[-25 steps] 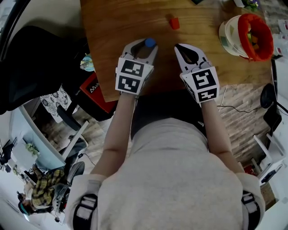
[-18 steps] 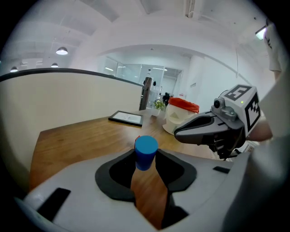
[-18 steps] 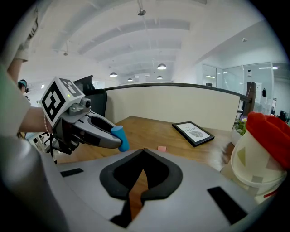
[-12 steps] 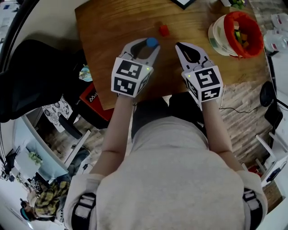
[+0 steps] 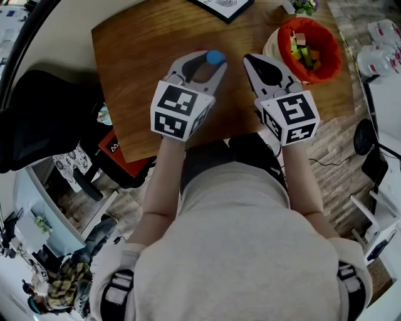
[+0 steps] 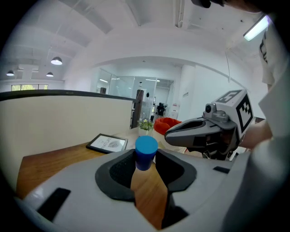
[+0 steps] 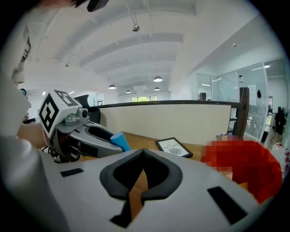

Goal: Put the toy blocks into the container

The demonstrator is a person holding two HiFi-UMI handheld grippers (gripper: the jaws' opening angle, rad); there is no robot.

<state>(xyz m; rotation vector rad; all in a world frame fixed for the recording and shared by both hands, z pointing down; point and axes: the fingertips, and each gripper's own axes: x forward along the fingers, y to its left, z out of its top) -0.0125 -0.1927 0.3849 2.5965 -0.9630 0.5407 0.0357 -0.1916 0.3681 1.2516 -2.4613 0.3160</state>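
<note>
A blue cylinder block (image 5: 215, 57) (image 6: 146, 147) stands upright between the fingertips of my left gripper (image 5: 212, 59) (image 6: 146, 157), which is shut on it above the wooden table (image 5: 131, 75). Just to its right in the head view, my right gripper (image 5: 247, 59) (image 7: 141, 154) has its jaw tips together with nothing between them. The container (image 5: 331, 63), a white basket with a red lining, sits at the table's far right and holds several coloured blocks (image 5: 302, 50). It also shows as a red shape (image 6: 165, 123) beyond the left gripper.
A framed picture (image 5: 222, 6) (image 7: 173, 147) lies flat at the table's far edge, with a small potted plant (image 5: 304, 6) (image 6: 145, 124) beside it. A low wall (image 7: 181, 118) runs behind the table. A black chair (image 5: 44, 113) stands left of the table.
Both grippers have risen and moved farther over the table, toward the container's side. The blue block stayed in the left gripper. The red block on the table is no longer visible.
</note>
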